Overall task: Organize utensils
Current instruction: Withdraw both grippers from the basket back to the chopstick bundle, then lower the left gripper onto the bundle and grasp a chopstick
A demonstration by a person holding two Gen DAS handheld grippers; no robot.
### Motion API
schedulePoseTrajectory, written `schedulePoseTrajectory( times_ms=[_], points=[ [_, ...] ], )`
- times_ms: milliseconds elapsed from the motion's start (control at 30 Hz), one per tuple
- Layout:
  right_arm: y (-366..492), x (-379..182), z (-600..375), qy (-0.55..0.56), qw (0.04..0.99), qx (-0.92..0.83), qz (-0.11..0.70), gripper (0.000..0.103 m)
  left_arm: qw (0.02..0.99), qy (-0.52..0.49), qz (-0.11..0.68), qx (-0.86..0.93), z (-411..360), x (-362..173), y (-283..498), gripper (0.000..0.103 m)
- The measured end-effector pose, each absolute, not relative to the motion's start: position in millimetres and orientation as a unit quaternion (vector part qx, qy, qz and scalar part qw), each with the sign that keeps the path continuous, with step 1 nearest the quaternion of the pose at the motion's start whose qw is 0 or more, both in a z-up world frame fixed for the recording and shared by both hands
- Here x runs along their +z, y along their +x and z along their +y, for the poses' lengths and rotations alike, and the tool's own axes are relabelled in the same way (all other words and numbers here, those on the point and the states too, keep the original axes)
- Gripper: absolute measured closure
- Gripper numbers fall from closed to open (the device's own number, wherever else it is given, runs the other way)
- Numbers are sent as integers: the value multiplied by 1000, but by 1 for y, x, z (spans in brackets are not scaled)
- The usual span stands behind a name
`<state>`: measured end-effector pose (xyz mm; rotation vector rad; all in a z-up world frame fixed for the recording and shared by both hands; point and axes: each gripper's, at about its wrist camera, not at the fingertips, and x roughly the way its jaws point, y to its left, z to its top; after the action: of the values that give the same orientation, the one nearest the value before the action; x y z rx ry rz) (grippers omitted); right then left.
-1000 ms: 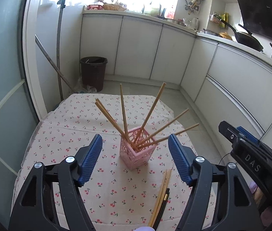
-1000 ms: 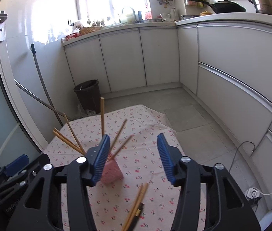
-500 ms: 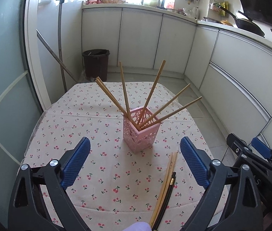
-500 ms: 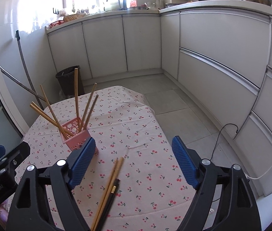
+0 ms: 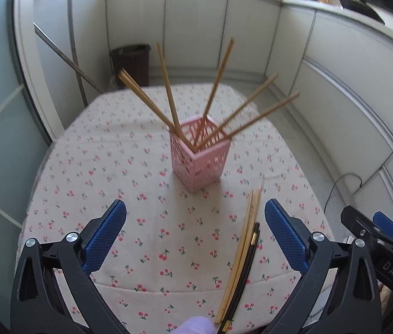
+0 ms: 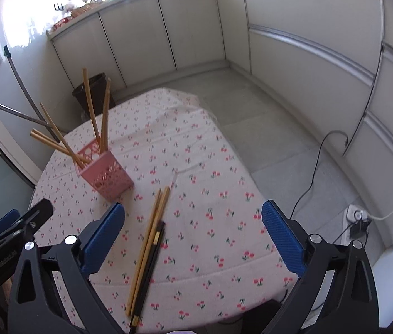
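A pink perforated holder (image 5: 200, 157) stands upright on the cherry-print tablecloth (image 5: 113, 194) with several wooden chopsticks (image 5: 168, 89) fanned out of it; it also shows in the right wrist view (image 6: 107, 176). A loose bundle of wooden and black chopsticks (image 5: 242, 253) lies flat on the cloth near the front edge, also in the right wrist view (image 6: 149, 247). My left gripper (image 5: 195, 239) is open and empty, above the cloth in front of the holder. My right gripper (image 6: 193, 239) is open and empty, above the loose bundle.
White kitchen cabinets (image 5: 196, 27) run along the back and right. A dark bin (image 5: 131, 61) and a leaning pole (image 5: 65, 58) stand behind the table. A cable (image 6: 316, 167) and power strip (image 6: 358, 217) lie on the floor at right.
Both grippers have tilted down and drawn closer over the table. The right gripper has opened wider and now frames the loose chopsticks. Nothing was picked up.
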<state>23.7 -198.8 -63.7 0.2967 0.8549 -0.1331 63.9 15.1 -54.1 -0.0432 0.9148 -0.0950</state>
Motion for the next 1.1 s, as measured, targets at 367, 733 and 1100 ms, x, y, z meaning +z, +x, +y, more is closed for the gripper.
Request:
schedulePoseTrajectory(
  times_ms=[367, 733, 1100],
  points=[
    [30, -131, -246, 313, 776, -64, 544, 7, 790, -69, 604, -72, -18, -146, 125, 7],
    [28, -143, -262, 396, 729, -49, 555, 7, 786, -54, 616, -16, -50, -177, 164, 31],
    [33, -143, -266, 391, 729, -59, 558, 7, 808, 29, 588, -26, -73, -186, 158, 71]
  ],
)
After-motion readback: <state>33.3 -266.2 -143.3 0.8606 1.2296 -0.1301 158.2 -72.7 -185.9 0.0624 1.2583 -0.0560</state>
